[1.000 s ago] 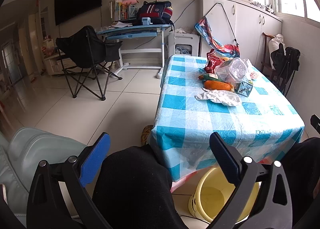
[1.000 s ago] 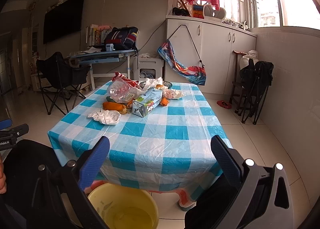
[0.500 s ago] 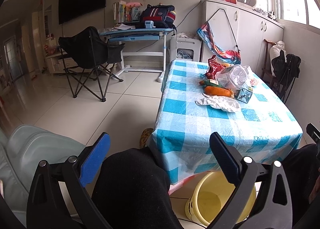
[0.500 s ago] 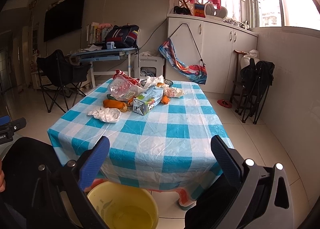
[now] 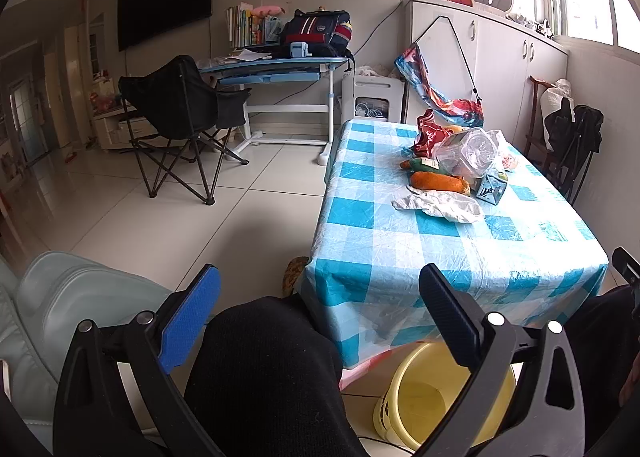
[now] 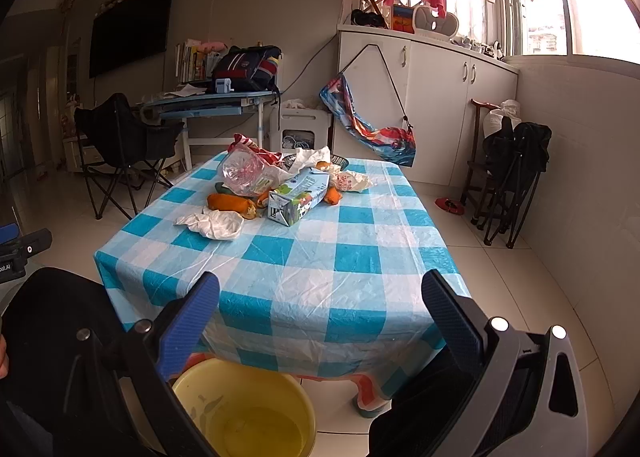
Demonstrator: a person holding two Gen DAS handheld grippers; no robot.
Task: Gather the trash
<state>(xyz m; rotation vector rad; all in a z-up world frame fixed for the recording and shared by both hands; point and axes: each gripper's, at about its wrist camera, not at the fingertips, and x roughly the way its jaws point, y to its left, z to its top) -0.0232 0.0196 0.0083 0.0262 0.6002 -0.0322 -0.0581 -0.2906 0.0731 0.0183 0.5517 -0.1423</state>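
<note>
A heap of trash lies on the blue-checked table: a crumpled white tissue, an orange wrapper, a milk carton, a crushed clear plastic bottle and a red snack bag. The tissue and bottle also show in the left wrist view. A yellow bucket stands on the floor under the table's near edge. My left gripper is open above a black-trousered knee. Open and holding nothing, my right gripper hangs low before the table's near edge, far from the trash.
A black folding chair and a blue desk with a backpack stand at the back left. White cabinets line the right wall, with folded chairs beside them. A pale green seat is at my left.
Both views have risen and tilted up slightly, so the table sits lower in frame. Neither gripper has changed its opening, and the trash has not moved.
</note>
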